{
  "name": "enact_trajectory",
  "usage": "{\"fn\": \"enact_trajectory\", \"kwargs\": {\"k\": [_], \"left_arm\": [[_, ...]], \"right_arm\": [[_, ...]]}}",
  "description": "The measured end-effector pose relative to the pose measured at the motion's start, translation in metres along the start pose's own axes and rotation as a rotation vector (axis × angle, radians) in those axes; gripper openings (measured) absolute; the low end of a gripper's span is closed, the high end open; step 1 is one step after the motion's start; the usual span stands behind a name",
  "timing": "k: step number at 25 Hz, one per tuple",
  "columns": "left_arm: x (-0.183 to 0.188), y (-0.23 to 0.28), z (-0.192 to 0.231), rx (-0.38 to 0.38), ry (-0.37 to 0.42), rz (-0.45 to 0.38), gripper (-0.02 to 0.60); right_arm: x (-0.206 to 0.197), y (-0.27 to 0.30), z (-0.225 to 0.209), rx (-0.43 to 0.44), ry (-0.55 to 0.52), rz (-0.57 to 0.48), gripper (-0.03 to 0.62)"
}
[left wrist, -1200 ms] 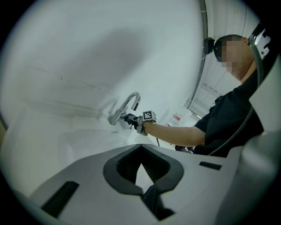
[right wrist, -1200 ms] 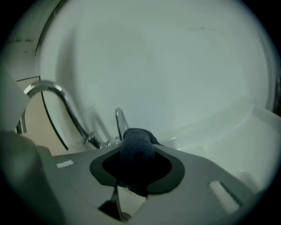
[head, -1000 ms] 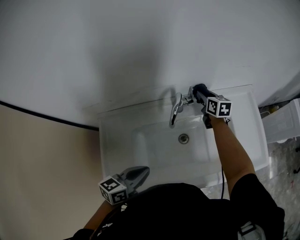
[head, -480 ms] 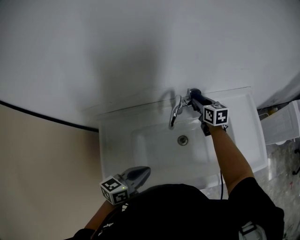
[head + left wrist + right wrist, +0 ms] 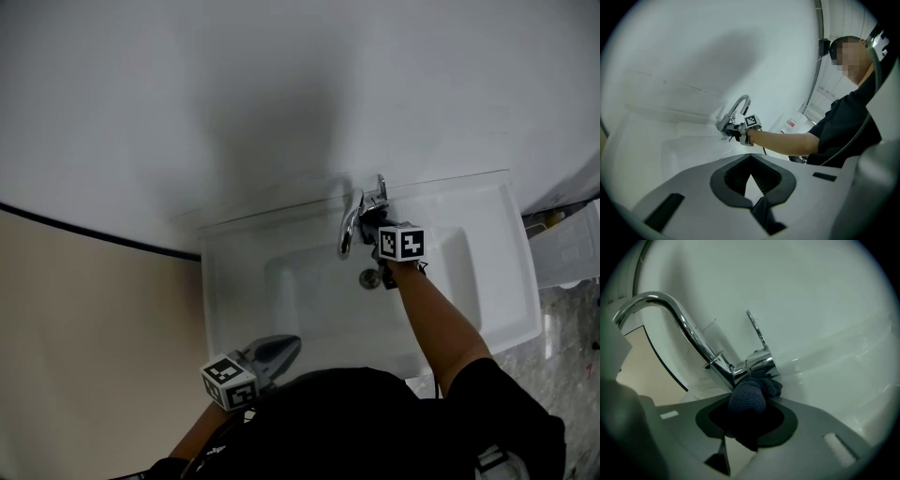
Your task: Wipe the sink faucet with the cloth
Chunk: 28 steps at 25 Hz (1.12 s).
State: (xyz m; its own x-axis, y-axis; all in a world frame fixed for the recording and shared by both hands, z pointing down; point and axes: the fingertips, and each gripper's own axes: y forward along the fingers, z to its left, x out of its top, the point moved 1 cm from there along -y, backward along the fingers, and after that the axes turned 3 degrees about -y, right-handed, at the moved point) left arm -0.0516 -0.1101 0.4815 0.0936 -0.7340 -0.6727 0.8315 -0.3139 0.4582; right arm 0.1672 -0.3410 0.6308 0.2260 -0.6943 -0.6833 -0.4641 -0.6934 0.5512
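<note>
**Cloth meets the foot of the faucet**

Head view: the right gripper (image 5: 373, 223) reaches across the white sink (image 5: 212, 281) to the chrome faucet (image 5: 351, 223) at the back rim. The left gripper (image 5: 281, 349) hangs near the person's body, well apart from the work.

Left gripper view: its jaws are together with nothing between them, and the faucet stands far off.

Right gripper view: the jaws are clamped on a dark blue cloth (image 5: 747, 397). Its bunched end touches the faucet body just under the lever (image 5: 756, 331).

Good wiping here likely calls for a firm clamp, with the cloth pressed around the base. It can then follow the curved spout upward without knocking the lever.
</note>
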Motion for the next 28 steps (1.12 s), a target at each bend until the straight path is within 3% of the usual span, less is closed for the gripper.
{"fn": "enact_trajectory", "kwargs": {"k": [8,13,15,22,26,28], "left_arm": [[0.011,0.002,-0.019,0.06,0.015,-0.024,-0.008],[0.008,0.004,-0.032,0.127,-0.009,-0.06,-0.008],[0.008,0.009,-0.039,0.147,-0.016,-0.07,-0.006],[0.0,0.021,-0.069,0.208,-0.033,-0.106,-0.008],[-0.005,0.019,-0.074,0.238,-0.07,-0.128,-0.008],[-0.005,0.018,-0.073,0.249,-0.074,-0.138,-0.008]], "right_arm": [[0.015,-0.043,-0.028,0.024,-0.072,-0.053,0.112],[0.068,-0.079,0.025,0.075,-0.531,-0.11,0.114],[0.09,-0.072,0.041,0.092,-0.639,-0.113,0.114],[0.09,-0.033,0.043,0.088,-0.979,0.096,0.112],[0.092,-0.035,0.054,0.09,-1.283,0.07,0.11],[0.096,-0.048,0.062,0.133,-1.335,0.026,0.11]]}}
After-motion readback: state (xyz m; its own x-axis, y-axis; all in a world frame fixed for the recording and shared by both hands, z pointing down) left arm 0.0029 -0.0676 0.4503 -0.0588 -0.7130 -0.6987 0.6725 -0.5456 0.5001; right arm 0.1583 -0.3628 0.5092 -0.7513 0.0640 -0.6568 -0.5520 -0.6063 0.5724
